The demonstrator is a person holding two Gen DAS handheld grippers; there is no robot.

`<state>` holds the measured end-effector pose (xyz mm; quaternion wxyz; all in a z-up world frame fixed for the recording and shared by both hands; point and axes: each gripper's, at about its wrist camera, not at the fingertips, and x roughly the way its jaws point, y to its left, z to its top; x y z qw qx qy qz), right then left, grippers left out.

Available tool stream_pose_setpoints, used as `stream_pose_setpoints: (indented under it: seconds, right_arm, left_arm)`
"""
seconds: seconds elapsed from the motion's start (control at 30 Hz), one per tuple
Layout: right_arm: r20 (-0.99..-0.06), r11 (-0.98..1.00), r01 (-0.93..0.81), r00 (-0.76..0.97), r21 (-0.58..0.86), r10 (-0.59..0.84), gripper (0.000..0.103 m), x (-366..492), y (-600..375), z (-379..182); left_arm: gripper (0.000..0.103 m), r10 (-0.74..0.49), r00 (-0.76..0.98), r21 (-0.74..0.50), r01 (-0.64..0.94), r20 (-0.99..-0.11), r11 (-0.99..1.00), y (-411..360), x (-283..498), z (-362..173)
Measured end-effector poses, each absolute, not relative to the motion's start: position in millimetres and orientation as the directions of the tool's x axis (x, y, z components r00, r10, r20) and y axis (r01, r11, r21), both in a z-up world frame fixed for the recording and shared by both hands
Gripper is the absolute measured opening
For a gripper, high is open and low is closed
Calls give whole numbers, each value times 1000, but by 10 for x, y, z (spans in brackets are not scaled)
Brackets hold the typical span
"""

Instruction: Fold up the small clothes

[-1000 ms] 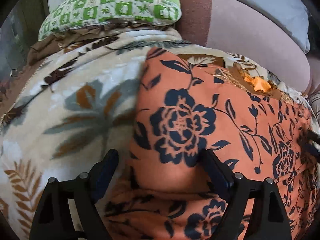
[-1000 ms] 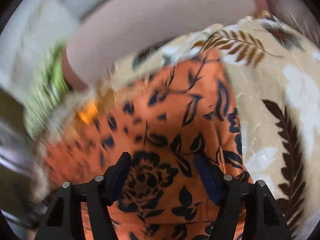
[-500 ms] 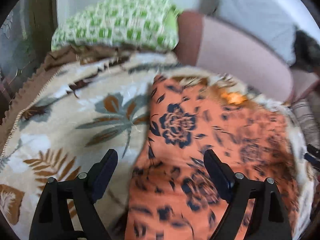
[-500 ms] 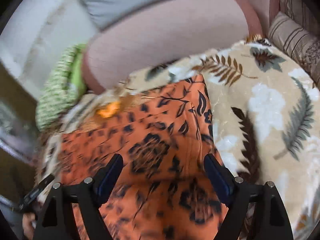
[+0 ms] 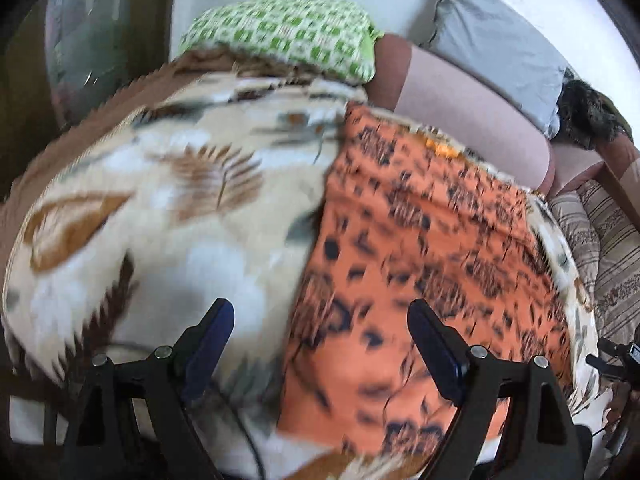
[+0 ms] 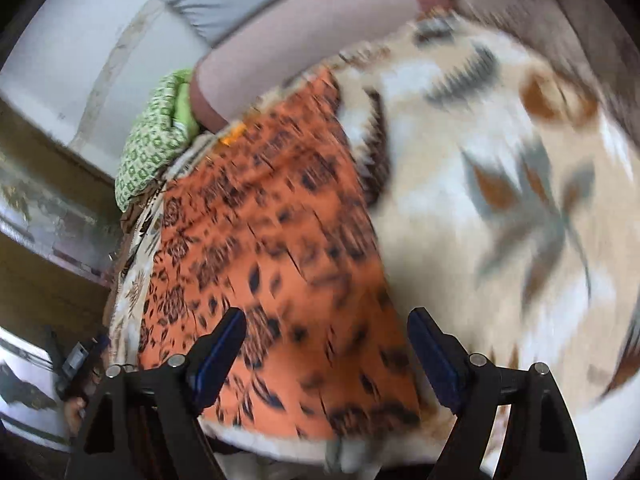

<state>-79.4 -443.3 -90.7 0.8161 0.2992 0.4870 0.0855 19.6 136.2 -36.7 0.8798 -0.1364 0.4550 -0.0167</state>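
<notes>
An orange cloth with dark blue flowers (image 5: 400, 264) lies spread flat on a cream leaf-patterned blanket (image 5: 160, 208). My left gripper (image 5: 320, 344) hangs open above the cloth's near left edge, with nothing between its fingers. In the right wrist view the same orange cloth (image 6: 272, 248) stretches away from me, and my right gripper (image 6: 326, 350) is open above its near right corner, empty. Both views are blurred by motion. A small bright orange patch (image 5: 442, 148) shows at the cloth's far edge.
A green-and-white checked pillow (image 5: 288, 36) and a pink bolster (image 5: 472, 112) lie at the far end of the blanket, with a grey pillow (image 5: 500, 36) behind. A striped cushion (image 5: 608, 248) sits at the right. The blanket (image 6: 500, 200) is bare right of the cloth.
Both grippers have pulled back from the cloth toward its near edge and risen, so much more of the blanket shows. The right gripper's jaws have spread wider.
</notes>
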Motion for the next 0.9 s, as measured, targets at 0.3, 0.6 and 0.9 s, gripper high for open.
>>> stream_pose_setpoints:
  seconds: [0.3, 0.6, 0.9]
  right_arm:
    - [-743, 764, 191, 463, 616, 484, 85, -887, -4399, -1298]
    - [-774, 782, 216, 436, 584, 458, 84, -824, -4399, -1406]
    - [-742, 750, 199, 436, 631, 508, 79, -785, -4394, -1440]
  left_arm:
    - [89, -144, 505, -229, -110, -851, 967, 1257, -89, -644]
    - [88, -284, 469, -362, -82, -836, 929, 1379, -81, -667]
    - [43, -444, 392, -517, -102, -806, 850, 1514, -31, -730]
